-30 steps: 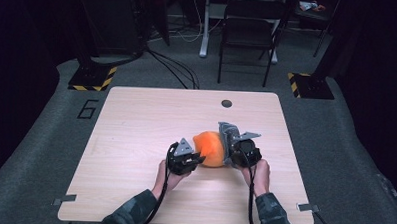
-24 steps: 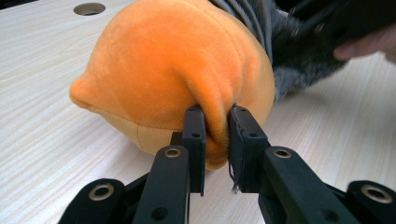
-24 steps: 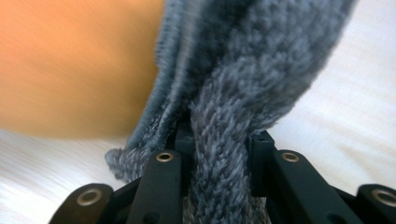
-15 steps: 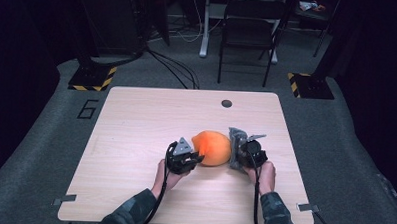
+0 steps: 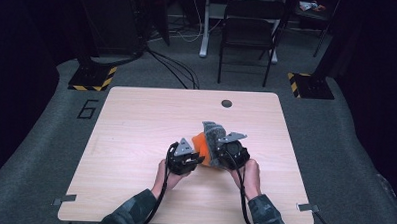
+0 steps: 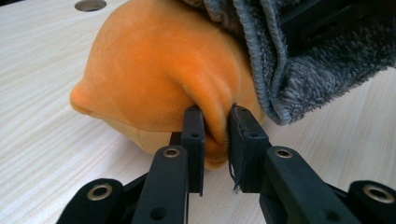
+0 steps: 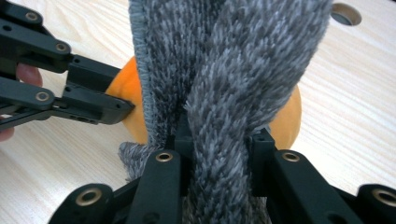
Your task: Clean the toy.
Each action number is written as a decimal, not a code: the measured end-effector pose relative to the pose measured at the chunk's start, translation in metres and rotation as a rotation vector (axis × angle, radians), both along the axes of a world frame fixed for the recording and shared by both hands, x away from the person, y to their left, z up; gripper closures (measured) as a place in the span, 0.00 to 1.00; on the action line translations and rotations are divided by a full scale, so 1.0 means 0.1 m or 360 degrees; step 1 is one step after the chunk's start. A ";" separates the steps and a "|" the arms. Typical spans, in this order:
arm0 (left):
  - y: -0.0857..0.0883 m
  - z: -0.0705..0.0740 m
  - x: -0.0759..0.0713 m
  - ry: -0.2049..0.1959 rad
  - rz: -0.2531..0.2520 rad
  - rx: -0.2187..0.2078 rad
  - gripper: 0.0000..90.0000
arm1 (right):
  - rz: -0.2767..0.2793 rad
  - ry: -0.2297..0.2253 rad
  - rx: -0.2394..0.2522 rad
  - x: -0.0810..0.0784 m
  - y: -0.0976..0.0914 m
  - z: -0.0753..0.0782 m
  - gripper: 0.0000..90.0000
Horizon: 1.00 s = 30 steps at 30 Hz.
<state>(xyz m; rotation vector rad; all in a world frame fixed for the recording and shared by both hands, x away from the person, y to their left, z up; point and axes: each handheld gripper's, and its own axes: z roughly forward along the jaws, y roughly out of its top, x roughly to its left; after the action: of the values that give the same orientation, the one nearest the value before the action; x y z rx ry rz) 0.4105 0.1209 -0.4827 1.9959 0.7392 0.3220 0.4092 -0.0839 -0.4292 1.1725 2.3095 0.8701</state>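
Two grippers meet at one soft bundle near the middle of the wooden table, slightly toward the person's side. Left gripper: jaws nearly closed, pinching a fold of the orange plush between the pads; the plush bulges out ahead of the jaws and rests on the table surface. Right gripper: jaws likewise drawn in, clamped on a thick roll of the grey fuzzy cloth, which rises straight up from between them (its lower end hangs behind the jaws, out of clear sight). In the high view the cloth drapes over the right side of the plush, so orange shows on the left gripper's side. In the right gripper view the left gripper reaches in from the left and touches the orange edge just beside the cloth. Both hands sit close together, grippers nearly touching across the bundle. Round cable hole lies well beyond them.
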 end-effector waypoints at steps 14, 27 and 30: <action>0.00 0.00 0.00 -0.0023 0.0012 -0.0002 0.86 | -0.0186 0.0113 -0.0015 0.19 -0.39 -0.20 0.80; 0.02 -0.01 0.02 -0.0003 0.0053 -0.0036 0.85 | -0.0301 0.0320 -0.0118 0.33 -0.58 -0.58 0.80; 0.04 -0.01 0.03 0.0001 0.0057 -0.0038 0.85 | -0.0319 0.0249 -0.0060 0.30 -0.63 -0.41 0.80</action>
<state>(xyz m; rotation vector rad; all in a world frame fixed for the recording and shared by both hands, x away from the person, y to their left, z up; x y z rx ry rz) 0.4135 0.1253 -0.4833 1.9620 0.7767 0.3323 0.4389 -0.1467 -0.4697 1.4721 2.2669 0.6816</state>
